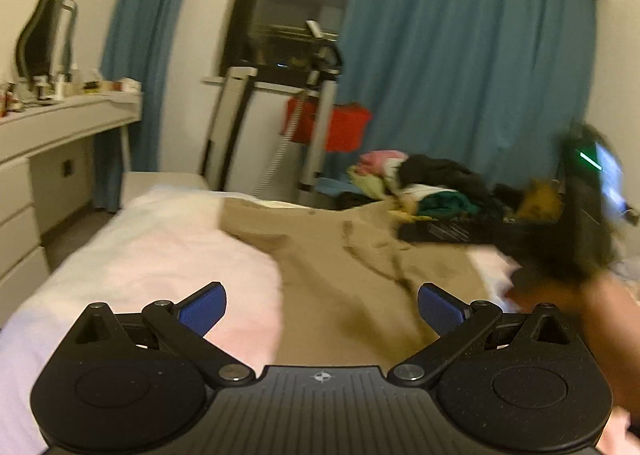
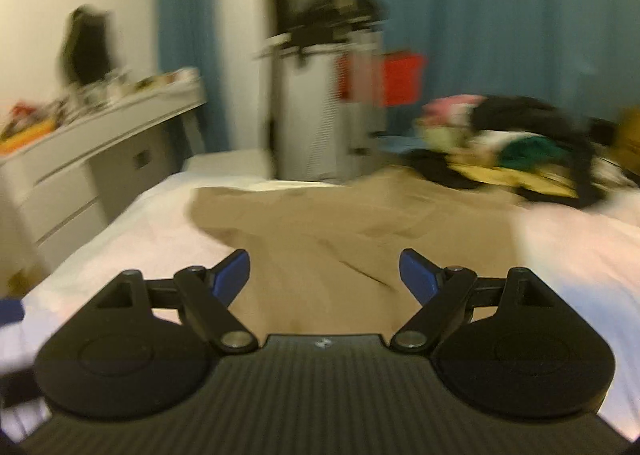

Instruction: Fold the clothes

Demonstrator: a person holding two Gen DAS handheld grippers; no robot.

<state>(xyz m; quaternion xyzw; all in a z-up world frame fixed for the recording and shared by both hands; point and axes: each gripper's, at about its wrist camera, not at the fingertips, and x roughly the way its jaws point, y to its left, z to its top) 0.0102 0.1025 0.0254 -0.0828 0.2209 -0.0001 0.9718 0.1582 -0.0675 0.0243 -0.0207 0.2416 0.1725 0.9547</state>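
A tan garment (image 1: pixel 340 255) lies spread and wrinkled on the white bed (image 1: pixel 160 247). My left gripper (image 1: pixel 322 307) is open and empty, just above the garment's near edge. The garment shows in the right wrist view (image 2: pixel 328 227) too, where my right gripper (image 2: pixel 324 275) is open and empty above its near part. The right gripper's body and the hand holding it show blurred at the right of the left wrist view (image 1: pixel 584 223). The right wrist view is motion-blurred.
A pile of mixed clothes (image 1: pixel 432 187) lies at the bed's far right, also in the right wrist view (image 2: pixel 512 147). A white dresser (image 1: pixel 60 135) with clutter stands on the left. A folded treadmill (image 1: pixel 280 115) and blue curtains (image 1: pixel 460 55) stand behind the bed.
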